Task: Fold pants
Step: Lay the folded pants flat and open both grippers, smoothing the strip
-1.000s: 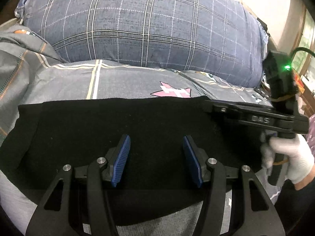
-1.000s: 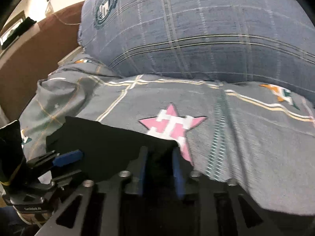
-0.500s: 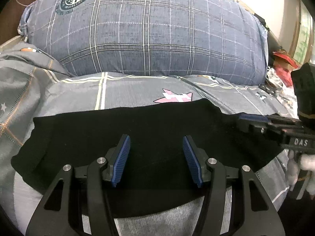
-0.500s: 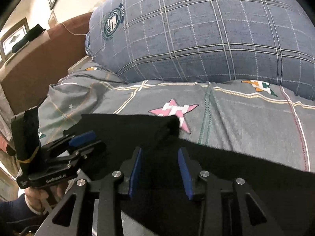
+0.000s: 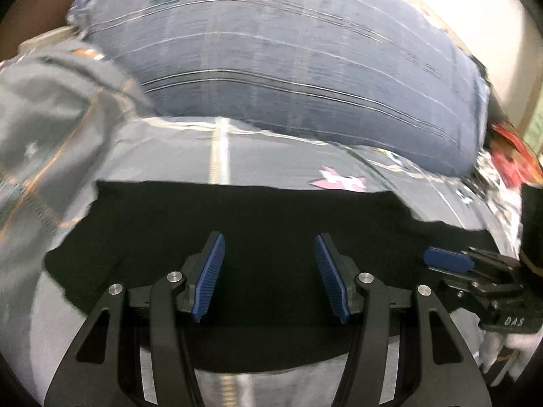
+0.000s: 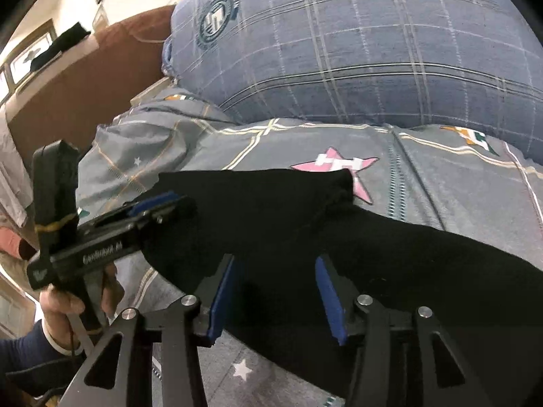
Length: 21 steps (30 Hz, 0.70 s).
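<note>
The black pants (image 5: 258,224) lie folded across the grey patterned bedsheet (image 5: 271,162); they also show in the right wrist view (image 6: 278,217). My left gripper (image 5: 269,254) is open and empty, its blue pads above the cloth. My right gripper (image 6: 276,281) is open and empty over the pants' near edge. The right gripper also shows at the right edge of the left wrist view (image 5: 448,261). The left gripper shows at the left of the right wrist view (image 6: 159,203), by the pants' left end.
A large blue plaid pillow (image 5: 288,68) lies behind the pants, also in the right wrist view (image 6: 356,51). A pink star print (image 6: 342,166) marks the sheet. A brown headboard (image 6: 85,84) stands at the left. Red clutter (image 5: 512,162) sits at the far right.
My right gripper has opened and let go of the pants, then drawn back. The folded-over layer now lies on the bed. The left gripper has pulled back and swung a little.
</note>
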Motion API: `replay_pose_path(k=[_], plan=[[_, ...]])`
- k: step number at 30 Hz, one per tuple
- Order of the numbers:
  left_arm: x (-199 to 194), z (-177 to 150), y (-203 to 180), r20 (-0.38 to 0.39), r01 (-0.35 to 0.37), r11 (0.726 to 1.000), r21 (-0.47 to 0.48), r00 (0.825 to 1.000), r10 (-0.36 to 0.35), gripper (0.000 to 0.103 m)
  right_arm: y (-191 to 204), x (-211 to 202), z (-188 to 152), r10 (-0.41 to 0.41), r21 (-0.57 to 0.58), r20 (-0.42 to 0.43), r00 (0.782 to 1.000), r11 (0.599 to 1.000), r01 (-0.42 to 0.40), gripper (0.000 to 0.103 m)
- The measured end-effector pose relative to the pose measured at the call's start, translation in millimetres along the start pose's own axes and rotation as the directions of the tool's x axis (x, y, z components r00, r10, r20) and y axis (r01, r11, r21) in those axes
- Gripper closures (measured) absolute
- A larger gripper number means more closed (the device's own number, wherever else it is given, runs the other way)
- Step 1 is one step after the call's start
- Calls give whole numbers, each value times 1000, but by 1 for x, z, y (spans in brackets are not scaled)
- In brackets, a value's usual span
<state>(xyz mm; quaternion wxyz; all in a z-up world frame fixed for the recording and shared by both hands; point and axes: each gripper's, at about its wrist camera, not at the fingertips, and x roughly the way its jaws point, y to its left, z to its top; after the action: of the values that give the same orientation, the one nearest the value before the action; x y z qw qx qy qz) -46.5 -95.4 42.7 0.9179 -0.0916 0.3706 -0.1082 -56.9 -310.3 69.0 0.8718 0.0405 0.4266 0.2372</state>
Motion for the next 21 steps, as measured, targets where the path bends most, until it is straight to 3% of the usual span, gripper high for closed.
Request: replay_pose_path(k=[5, 9, 15, 21], plan=[[6, -5, 16, -31, -131, 991, -21, 991, 130, 48, 2, 16, -2, -77, -58, -52, 996, 996, 74, 57], [11, -10, 1, -23, -182, 982, 58, 983, 184, 47, -3, 13, -10, -55, -49, -27, 998, 997, 54, 57], [9, -9, -13, -9, -119, 988, 97, 993, 120, 48, -12, -11, -21, -79, -5, -17, 997, 997, 79, 56], [-2, -10, -29, 10, -95, 985, 141, 995, 95, 48, -39, -51, -47, -94, 110, 14, 995, 990, 92, 56]])
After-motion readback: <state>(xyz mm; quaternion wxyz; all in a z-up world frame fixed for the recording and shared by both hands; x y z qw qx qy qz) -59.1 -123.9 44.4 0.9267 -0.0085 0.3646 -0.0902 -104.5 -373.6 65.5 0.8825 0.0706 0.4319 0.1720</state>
